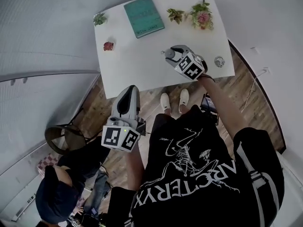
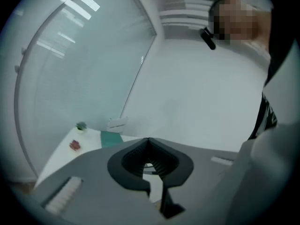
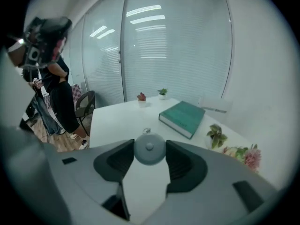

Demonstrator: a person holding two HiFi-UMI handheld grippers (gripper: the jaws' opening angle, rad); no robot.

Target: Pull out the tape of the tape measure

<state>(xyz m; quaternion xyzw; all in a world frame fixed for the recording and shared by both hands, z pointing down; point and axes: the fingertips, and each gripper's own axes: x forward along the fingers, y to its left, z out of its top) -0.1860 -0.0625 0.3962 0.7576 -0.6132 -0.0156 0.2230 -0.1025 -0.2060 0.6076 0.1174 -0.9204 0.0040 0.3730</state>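
Right hand-held gripper point(image 3: 150, 159) part-closed, pads pressing both sides of the round grey tape measure point(image 3: 149, 149), held over the white counter point(image 1: 137, 65) with a small ring point(image 3: 146, 131) on its far edge; left hand-held gripper point(image 2: 151, 165) shut tight on nothing, low off the near counter edge, well apart from it. Judgement: left must open, come round to the far edge and pinch the tape's end (possibly at that ring, cannot confirm), then draw straight away while right holds the tape measure square against twisting
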